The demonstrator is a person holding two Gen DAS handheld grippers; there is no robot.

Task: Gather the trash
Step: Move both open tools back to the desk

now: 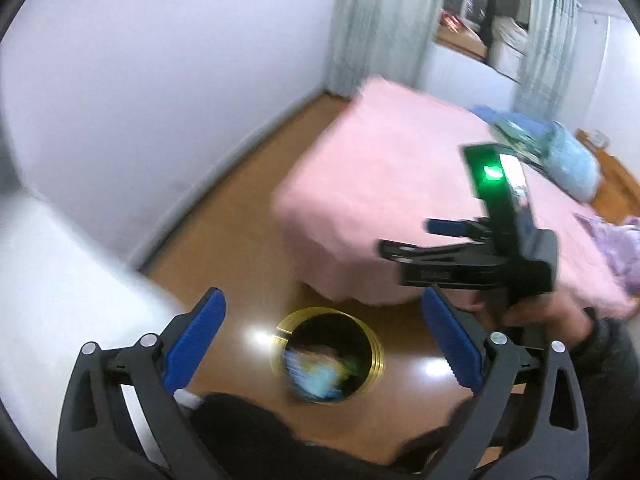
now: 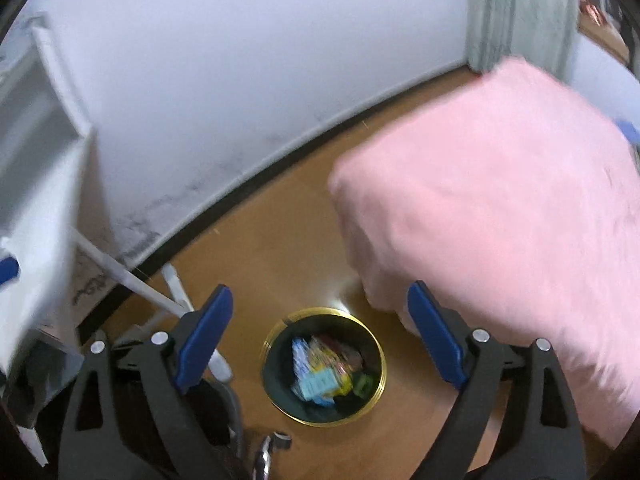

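Glossy wood floor point(image 2: 280, 240), fuzzy pink bedspread point(image 2: 500, 200) (cloth).

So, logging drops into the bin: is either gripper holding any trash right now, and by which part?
Nothing is held. The left gripper and right gripper both stand open and empty above the trash bin, where wrappers already lie.
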